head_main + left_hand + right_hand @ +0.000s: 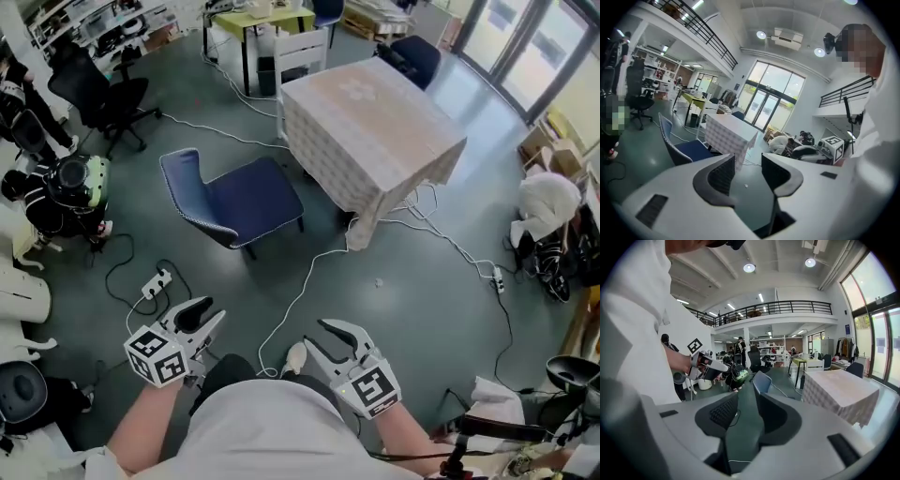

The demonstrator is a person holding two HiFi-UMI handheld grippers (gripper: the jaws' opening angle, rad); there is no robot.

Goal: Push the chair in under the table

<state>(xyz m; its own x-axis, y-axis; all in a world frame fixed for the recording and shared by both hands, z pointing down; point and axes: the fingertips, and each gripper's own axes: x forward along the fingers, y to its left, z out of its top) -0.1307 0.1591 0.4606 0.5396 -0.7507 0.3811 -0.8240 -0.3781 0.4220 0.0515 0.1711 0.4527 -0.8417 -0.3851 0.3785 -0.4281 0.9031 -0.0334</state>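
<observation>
A blue chair (pixel 230 202) stands on the grey floor, pulled out from the left side of a square table (pixel 370 127) covered by a pale checked cloth. Its backrest faces away from the table. Both grippers are held low and near me, well short of the chair. My left gripper (pixel 212 315) is open and empty, and so is my right gripper (pixel 317 334). In the left gripper view the chair (pixel 686 151) and table (pixel 729 133) lie beyond the open jaws (pixel 747 171). The right gripper view shows the chair (pixel 761 380) past its open jaws (pixel 746 413), with the table (pixel 841 390) at right.
White cables run over the floor between me and the chair, ending at a power strip (pixel 157 283). A black office chair (pixel 108 98) stands far left, a white chair (pixel 302 52) behind the table. Bags and a white bundle (pixel 548 211) lie at the right.
</observation>
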